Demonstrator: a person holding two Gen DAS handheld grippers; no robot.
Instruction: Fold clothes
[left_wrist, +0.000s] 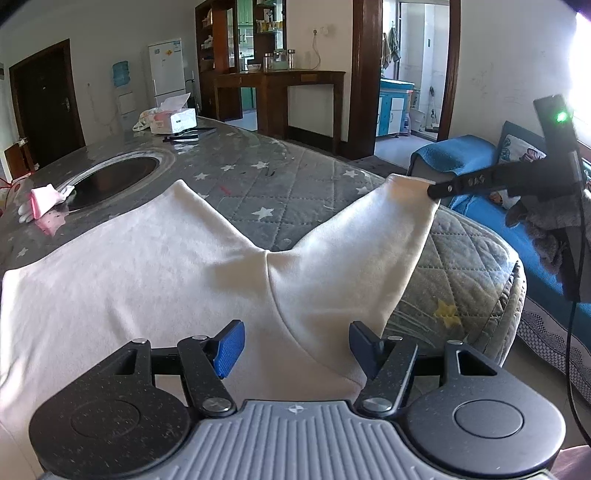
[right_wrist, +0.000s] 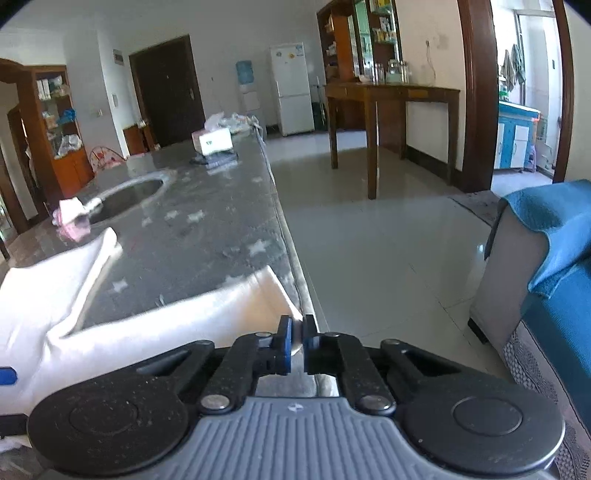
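Note:
White trousers (left_wrist: 147, 266) lie spread on a table covered by a grey star-print quilt (left_wrist: 280, 184), the two legs parting in a V away from me. My left gripper (left_wrist: 297, 339) hovers open just over the trousers near where the legs meet, and nothing sits between its blue pads. My right gripper (left_wrist: 436, 192) is shut on the cuff (left_wrist: 406, 184) of the right leg at the table's right edge. In the right wrist view that gripper (right_wrist: 297, 328) pinches the cuff's (right_wrist: 273, 295) white fabric, and the leg (right_wrist: 166, 325) runs back to the left.
A dark round inset (left_wrist: 114, 181) is sunk in the table beyond the left leg, with a pink and white cloth (left_wrist: 44, 199) beside it. A tissue box (left_wrist: 173, 120) stands at the far end. A blue sofa (left_wrist: 461, 155) is on the right, across tiled floor (right_wrist: 388, 240).

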